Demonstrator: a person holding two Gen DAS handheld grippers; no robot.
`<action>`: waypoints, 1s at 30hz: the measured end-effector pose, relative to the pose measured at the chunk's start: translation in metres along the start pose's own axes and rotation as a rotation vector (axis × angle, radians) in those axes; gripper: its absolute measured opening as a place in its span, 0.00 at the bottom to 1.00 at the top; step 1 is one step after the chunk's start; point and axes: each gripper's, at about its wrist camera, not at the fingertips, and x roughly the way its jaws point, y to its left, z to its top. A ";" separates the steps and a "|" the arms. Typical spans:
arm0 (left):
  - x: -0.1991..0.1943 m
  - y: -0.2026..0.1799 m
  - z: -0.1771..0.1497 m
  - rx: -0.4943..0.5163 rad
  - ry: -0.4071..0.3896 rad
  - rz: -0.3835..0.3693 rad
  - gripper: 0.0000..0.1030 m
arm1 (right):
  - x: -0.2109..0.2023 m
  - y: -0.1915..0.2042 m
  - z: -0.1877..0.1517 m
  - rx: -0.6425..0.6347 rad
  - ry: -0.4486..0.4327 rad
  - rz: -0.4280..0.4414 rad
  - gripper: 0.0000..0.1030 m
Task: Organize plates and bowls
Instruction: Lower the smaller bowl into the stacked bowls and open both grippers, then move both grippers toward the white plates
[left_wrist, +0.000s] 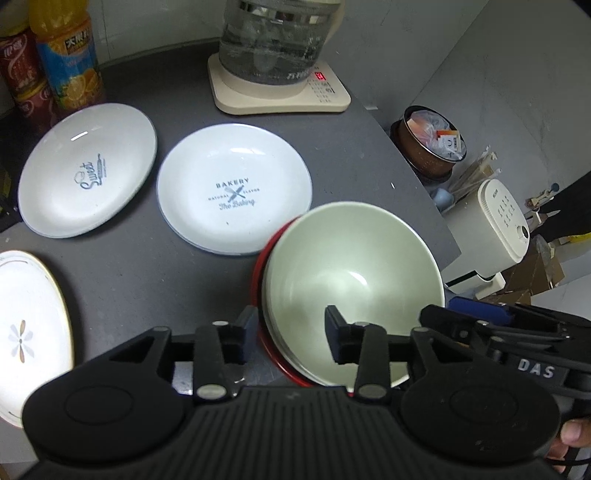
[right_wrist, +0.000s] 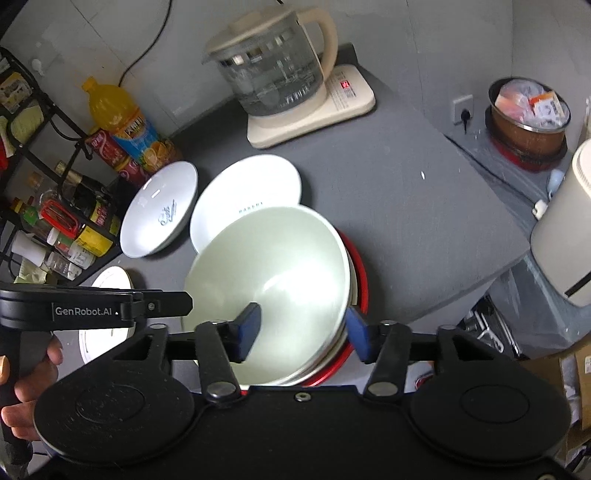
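Pale green ceramic bowl (left_wrist: 351, 291), nested with other bowls in a red-rimmed one (left_wrist: 258, 280), sits near the counter's (left_wrist: 129, 266) front right edge. Each hand-held gripper, left (left_wrist: 290, 338) and right (right_wrist: 303, 332), straddles the rim with jaws parted, seemingly not yet clamped. Stacking bowls looks under way; next, the two white printed plates (left_wrist: 236, 188) at the counter's middle likely need gathering.
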 end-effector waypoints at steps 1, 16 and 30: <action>-0.002 0.001 0.001 -0.003 -0.009 0.003 0.40 | -0.002 0.002 0.001 -0.005 -0.006 0.004 0.54; -0.065 0.027 -0.030 -0.167 -0.153 0.108 0.67 | -0.019 0.032 0.008 -0.137 -0.087 0.059 0.90; -0.083 0.074 -0.064 -0.281 -0.184 0.161 0.74 | 0.002 0.090 0.006 -0.282 -0.055 0.126 1.00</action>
